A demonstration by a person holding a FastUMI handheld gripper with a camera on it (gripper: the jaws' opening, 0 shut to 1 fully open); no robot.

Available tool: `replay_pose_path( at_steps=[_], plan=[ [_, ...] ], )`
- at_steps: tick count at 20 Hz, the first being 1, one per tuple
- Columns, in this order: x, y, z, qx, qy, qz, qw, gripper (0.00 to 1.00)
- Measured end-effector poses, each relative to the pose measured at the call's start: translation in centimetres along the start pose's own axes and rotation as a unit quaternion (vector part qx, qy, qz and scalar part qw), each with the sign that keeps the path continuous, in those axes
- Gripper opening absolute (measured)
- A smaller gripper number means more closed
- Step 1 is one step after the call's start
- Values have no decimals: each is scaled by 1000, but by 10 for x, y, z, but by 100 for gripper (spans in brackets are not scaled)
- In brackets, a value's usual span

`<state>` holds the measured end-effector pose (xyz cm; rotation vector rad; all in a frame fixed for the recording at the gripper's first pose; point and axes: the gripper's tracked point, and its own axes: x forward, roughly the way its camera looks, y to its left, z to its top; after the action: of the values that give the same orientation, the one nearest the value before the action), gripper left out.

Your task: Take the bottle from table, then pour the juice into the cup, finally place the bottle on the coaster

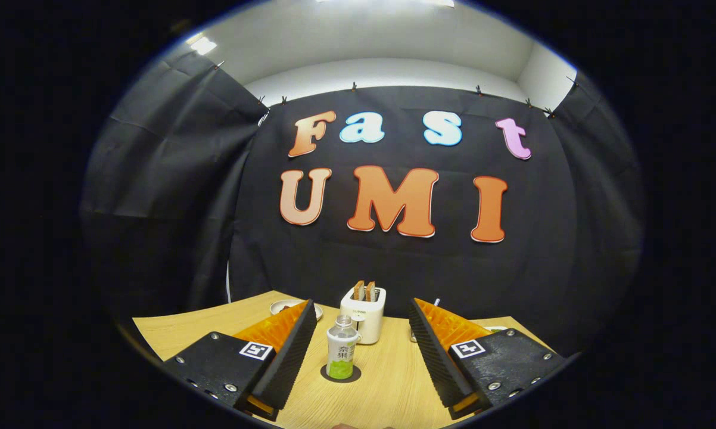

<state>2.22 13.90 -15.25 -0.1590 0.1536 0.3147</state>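
A small clear bottle point(342, 356) with a white label and green juice low inside stands upright on a dark round coaster point(341, 374) on the wooden table point(388, 387). My gripper point(362, 319) is open, its two black ribbed fingers point(292, 351) spread wide. The bottle stands between them, nearer the left finger, and neither finger touches it. I cannot make out the cup; a small object point(414, 335) shows partly behind the right finger.
A white toaster point(363, 314) with two slices of toast sticking up stands just beyond the bottle. A small plate point(283, 307) lies at the table's far left, partly behind the left finger. Black cloth walls close the booth behind the table.
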Motion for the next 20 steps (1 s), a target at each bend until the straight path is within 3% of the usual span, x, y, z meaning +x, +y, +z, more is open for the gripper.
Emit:
replay_pose_path(
  at_steps=[4, 9, 13, 20],
  plan=[
    [-33, -25, 33, 11, -15, -15, 1000, 93],
    [-72, -41, 76, 23, -38, 2, 999, 93],
    [-95, -60, 109, -9, -72, -42, 996, 93],
    [-116, -49, 134, 17, -75, -16, 997, 93]
  ],
)
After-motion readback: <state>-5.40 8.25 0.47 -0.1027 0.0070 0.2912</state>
